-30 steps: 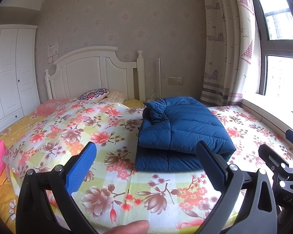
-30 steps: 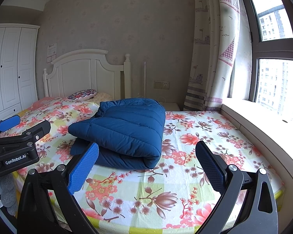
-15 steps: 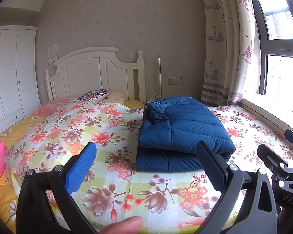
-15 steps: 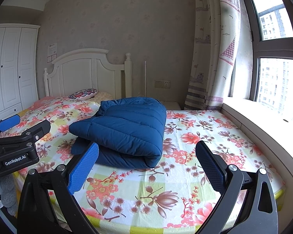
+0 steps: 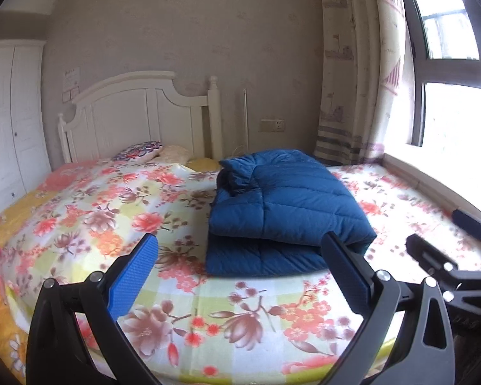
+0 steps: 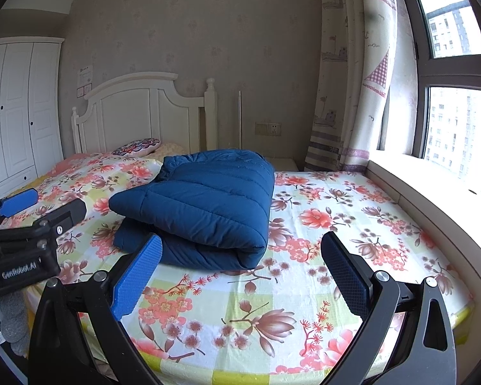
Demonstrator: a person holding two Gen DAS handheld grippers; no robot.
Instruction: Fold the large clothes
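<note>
A dark blue quilted down jacket (image 5: 282, 211) lies folded in a thick bundle on the floral bed (image 5: 112, 211), right of the middle. It also shows in the right wrist view (image 6: 202, 211). My left gripper (image 5: 240, 276) is open and empty, held above the bed's near edge, short of the jacket. My right gripper (image 6: 240, 276) is open and empty, held above the near edge to the jacket's right. Each gripper shows in the other's view, the right one (image 5: 449, 256) and the left one (image 6: 29, 221).
A white headboard (image 5: 138, 115) and small pillows (image 5: 144, 152) stand at the bed's far end. A white wardrobe (image 6: 12, 112) is on the left. A curtain (image 6: 346, 73), window and sill (image 6: 433, 189) run along the right side.
Both grippers have shifted slightly; the left view turned a little and is blurred. The fingertip at the bottom of the left view is gone. The jacket has not moved.
</note>
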